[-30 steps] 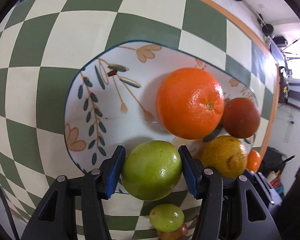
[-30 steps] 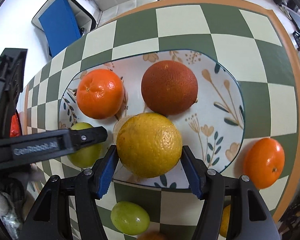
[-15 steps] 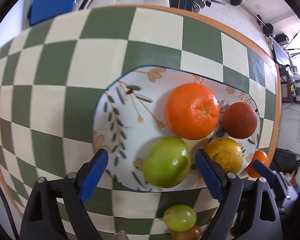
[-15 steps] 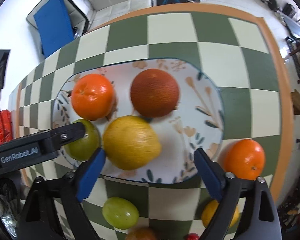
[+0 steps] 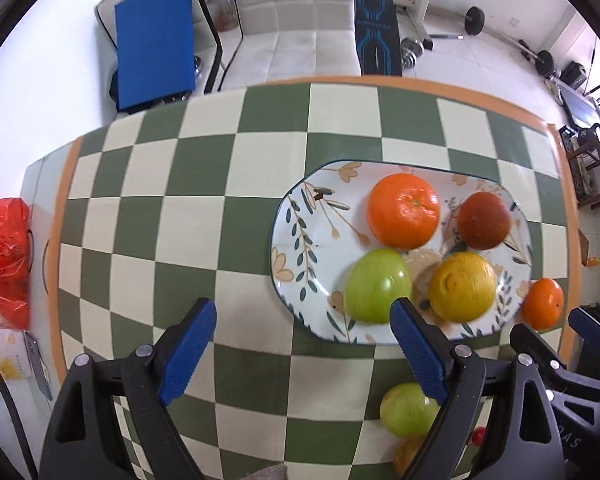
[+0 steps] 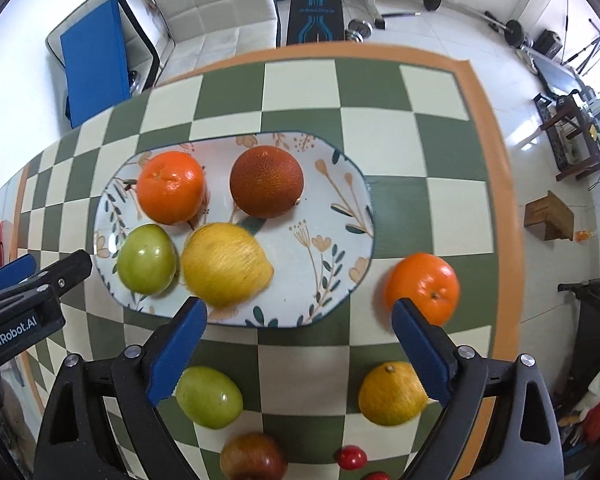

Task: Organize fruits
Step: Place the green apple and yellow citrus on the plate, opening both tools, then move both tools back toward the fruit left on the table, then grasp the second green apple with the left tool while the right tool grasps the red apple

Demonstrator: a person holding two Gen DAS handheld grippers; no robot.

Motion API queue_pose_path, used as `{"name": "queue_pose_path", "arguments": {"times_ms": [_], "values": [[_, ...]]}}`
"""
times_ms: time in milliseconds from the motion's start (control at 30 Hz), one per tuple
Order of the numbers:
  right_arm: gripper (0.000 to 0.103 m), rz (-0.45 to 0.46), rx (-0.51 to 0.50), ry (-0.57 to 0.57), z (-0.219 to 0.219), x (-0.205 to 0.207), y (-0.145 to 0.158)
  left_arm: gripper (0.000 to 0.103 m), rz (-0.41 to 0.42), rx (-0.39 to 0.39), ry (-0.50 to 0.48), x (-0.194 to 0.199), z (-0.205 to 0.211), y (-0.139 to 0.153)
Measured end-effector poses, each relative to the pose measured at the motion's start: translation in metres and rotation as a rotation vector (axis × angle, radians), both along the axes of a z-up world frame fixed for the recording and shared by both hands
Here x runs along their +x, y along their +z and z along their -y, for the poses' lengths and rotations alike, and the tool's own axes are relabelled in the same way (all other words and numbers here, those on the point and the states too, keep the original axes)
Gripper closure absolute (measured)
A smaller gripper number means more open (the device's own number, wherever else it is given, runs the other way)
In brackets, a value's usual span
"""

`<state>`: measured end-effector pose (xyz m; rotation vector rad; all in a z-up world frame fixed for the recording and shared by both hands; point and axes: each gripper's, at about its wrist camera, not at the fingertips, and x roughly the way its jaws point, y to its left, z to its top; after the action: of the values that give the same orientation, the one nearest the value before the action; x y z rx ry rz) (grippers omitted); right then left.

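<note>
A floral oval plate (image 5: 296, 240) (image 6: 328, 208) on the checkered table holds an orange (image 5: 403, 210) (image 6: 170, 187), a dark red-brown orange (image 5: 484, 220) (image 6: 266, 181), a green fruit (image 5: 378, 286) (image 6: 146, 259) and a yellow citrus (image 5: 462, 286) (image 6: 226, 265). My left gripper (image 5: 302, 312) hangs open and empty above the plate's near left edge. My right gripper (image 6: 299, 308) is open and empty above the plate's near rim. Off the plate lie another orange (image 6: 422, 288), a green fruit (image 6: 209, 397), a yellow citrus (image 6: 392, 394), a reddish apple (image 6: 252, 458) and a small red fruit (image 6: 351, 457).
The table's orange border (image 6: 500, 184) runs along the far and right sides. A red plastic bag (image 5: 4, 256) lies past the left edge. A white sofa (image 5: 300, 32), a blue-cushioned chair (image 5: 152, 36) and gym gear stand on the floor beyond.
Both grippers opened and let go, the left of the green fruit, the right of the yellow citrus. Both fruits now rest on the plate. Both grippers rose and drew back.
</note>
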<state>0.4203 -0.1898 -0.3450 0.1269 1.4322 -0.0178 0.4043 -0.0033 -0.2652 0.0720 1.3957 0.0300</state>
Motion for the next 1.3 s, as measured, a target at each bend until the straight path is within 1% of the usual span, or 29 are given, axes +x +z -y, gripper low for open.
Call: {"name": "queue_pose_path", "arguments": {"times_ms": [167,333,533,700,833,933,1000,1033,1067,1100,1167,1233,1300], "values": [[0.007,0.063,-0.014,0.000,0.002,-0.024,0.037,0.014,0.074,-0.016,-0.011,-0.026,0.009,0.031],[0.007,0.126,-0.025,0.004,0.000,-0.047,0.069,0.014,0.144,-0.027,-0.024,-0.052,0.007,0.064],[0.007,0.182,-0.002,-0.003,0.001,-0.077,0.105,0.014,0.212,-0.023,-0.044,-0.080,0.008,0.096],[0.007,0.232,-0.005,-0.008,0.002,-0.099,0.132,0.014,0.242,-0.039,-0.049,-0.101,0.008,0.114],[0.007,0.267,0.001,-0.017,0.001,-0.116,0.152,0.014,0.257,-0.047,-0.058,-0.115,0.010,0.123],[0.007,0.280,0.017,-0.030,0.002,-0.124,0.160,0.014,0.260,-0.051,-0.062,-0.121,0.012,0.124],[0.007,0.278,0.028,-0.043,0.003,-0.129,0.159,0.014,0.243,-0.049,-0.063,-0.122,0.013,0.119],[0.007,0.263,0.031,-0.046,0.004,-0.131,0.155,0.014,0.227,-0.047,-0.061,-0.121,0.012,0.112],[0.007,0.249,0.037,-0.051,0.004,-0.133,0.150,0.007,0.214,-0.045,-0.059,-0.121,0.012,0.106],[0.007,0.219,0.053,-0.060,0.005,-0.134,0.139,0.000,0.189,-0.038,-0.053,-0.120,0.010,0.095],[0.007,0.135,0.089,-0.072,0.006,-0.136,0.108,0.000,0.155,-0.020,-0.040,-0.121,0.006,0.076],[0.007,0.036,0.141,-0.094,0.007,-0.140,0.067,0.000,0.108,0.009,-0.023,-0.124,0.000,0.053],[0.007,-0.041,0.175,-0.109,0.005,-0.146,0.030,0.000,0.064,0.030,-0.010,-0.127,-0.005,0.032]]}}
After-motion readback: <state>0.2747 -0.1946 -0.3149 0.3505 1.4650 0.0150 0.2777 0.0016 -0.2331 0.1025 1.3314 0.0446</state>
